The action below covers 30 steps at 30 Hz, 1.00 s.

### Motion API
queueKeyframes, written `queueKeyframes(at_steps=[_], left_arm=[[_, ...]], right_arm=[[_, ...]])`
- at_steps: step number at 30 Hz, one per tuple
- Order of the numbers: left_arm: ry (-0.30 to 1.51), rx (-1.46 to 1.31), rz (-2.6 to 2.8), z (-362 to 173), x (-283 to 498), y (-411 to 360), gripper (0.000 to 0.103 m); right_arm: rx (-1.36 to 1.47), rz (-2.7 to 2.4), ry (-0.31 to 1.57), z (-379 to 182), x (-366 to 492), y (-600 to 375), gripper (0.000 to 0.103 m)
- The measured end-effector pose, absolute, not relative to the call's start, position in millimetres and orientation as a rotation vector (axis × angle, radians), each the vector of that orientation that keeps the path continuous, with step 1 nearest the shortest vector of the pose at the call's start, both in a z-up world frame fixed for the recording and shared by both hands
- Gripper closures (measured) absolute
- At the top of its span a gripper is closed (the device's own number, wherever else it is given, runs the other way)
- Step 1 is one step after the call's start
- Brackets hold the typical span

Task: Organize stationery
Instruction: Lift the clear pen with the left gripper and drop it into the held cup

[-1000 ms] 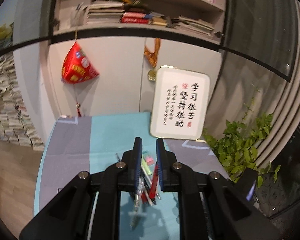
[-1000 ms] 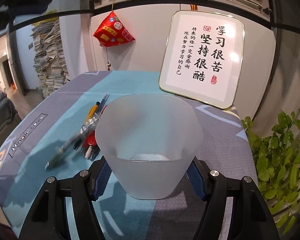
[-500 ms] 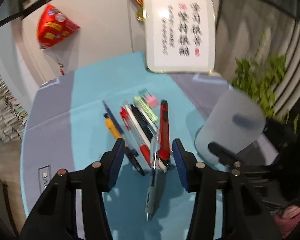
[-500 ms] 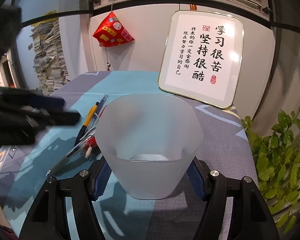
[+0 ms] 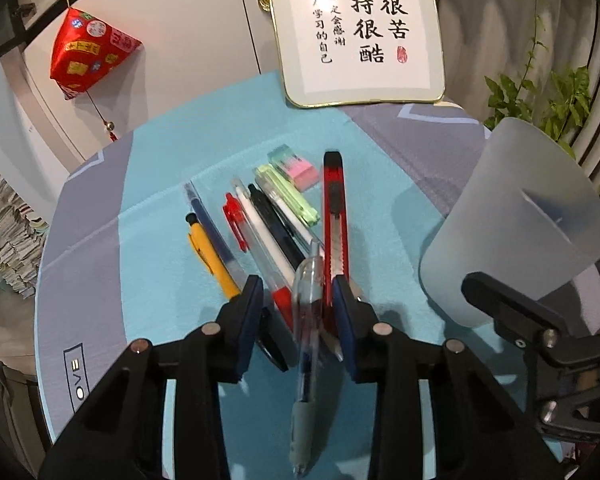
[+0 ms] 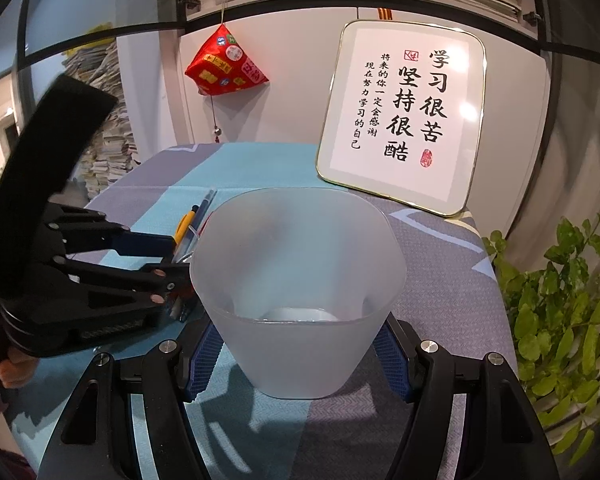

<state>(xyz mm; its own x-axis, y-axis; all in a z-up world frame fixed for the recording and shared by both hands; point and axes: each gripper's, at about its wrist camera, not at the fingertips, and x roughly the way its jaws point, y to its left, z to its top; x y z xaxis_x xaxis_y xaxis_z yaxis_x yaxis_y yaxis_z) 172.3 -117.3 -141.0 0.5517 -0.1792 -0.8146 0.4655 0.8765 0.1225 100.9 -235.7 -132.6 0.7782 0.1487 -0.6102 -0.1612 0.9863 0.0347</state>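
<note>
On the worktop [image 5: 148, 264], from the left, lie a yellow pen [image 5: 210, 254], a blue pen [image 5: 212, 232], a red-capped pen [image 5: 256, 248], a black pen [image 5: 276, 232], a green highlighter [image 5: 288, 194] with a pink eraser [image 5: 294, 166] behind it, and a red utility knife [image 5: 335, 216]. The left claw [image 5: 298, 294] is low over their near ends, its jaws part open and just been narrowing; a clear gel pen [image 5: 306, 344] lies between them, though whether the pads press on it is hard to tell. Further right, the right claw [image 6: 298, 354] is clamped on a frosted cup [image 6: 296, 280], held tilted just above the worktop beside the pens.
</note>
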Motion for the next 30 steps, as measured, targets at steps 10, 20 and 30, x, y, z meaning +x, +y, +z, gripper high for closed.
queueKeyframes(at_steps=[10, 20, 30], left_arm=[[0.941, 0.262, -0.435, -136.1, 175.6, -115.2, 0.094], [0.793, 0.172, -0.437, -72.5, 146.6, -87.3, 0.094], [0.606, 0.023, -0.549, 6.8, 127.3, -92.7, 0.094]], right_arm=[[0.01, 0.172, 0.668, -133.6, 102.1, -239.7, 0.033], [0.007, 0.168, 0.669, -132.9, 102.9, -238.6, 0.033], [-0.009, 0.156, 0.668, -132.6, 102.1, -237.5, 0.033]])
